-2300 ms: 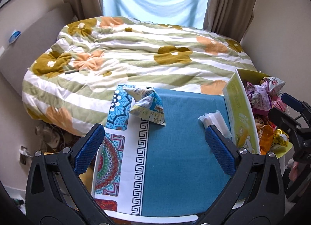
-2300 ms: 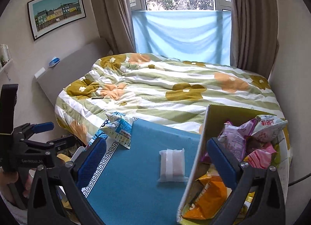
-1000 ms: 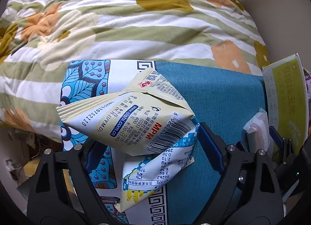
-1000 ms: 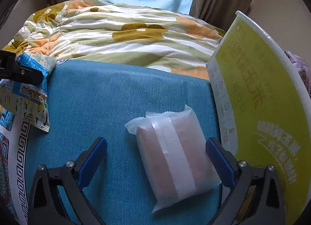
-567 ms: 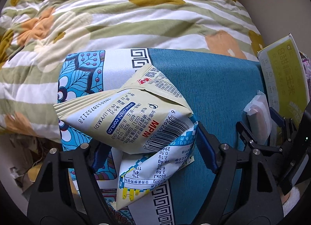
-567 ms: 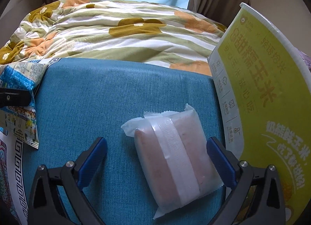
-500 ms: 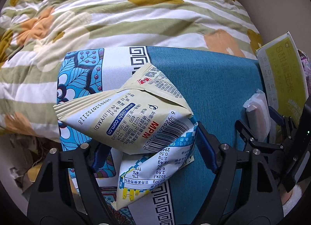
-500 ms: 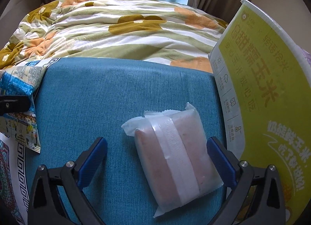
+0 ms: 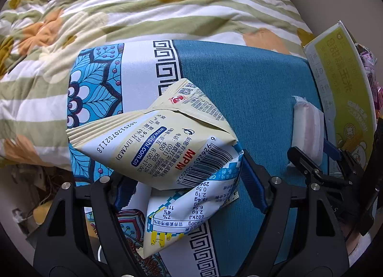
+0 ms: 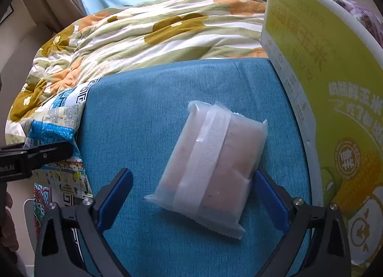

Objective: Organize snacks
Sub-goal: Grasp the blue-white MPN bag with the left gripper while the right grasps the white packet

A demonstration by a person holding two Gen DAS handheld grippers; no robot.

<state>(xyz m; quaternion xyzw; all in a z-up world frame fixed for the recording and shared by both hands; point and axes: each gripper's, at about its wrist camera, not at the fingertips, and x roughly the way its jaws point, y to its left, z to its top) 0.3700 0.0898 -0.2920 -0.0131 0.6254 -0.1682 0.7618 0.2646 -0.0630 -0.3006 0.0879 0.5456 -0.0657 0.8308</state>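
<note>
A cream and blue snack bag lies on the blue cloth-covered table, between the blue pads of my left gripper, whose jaws are open around it. The bag also shows in the right wrist view. A clear pinkish snack packet lies on the cloth between the open jaws of my right gripper. In the left wrist view the packet lies at the right with the right gripper at it.
A yellow-green cardboard box stands at the table's right edge, close to the right finger; it also shows in the left wrist view, with snack bags behind it. A bed with a flowered quilt lies beyond the table.
Both grippers have come down from a high view to the table. The left now straddles the snack bag, and the right has turned and closed in around the clear packet.
</note>
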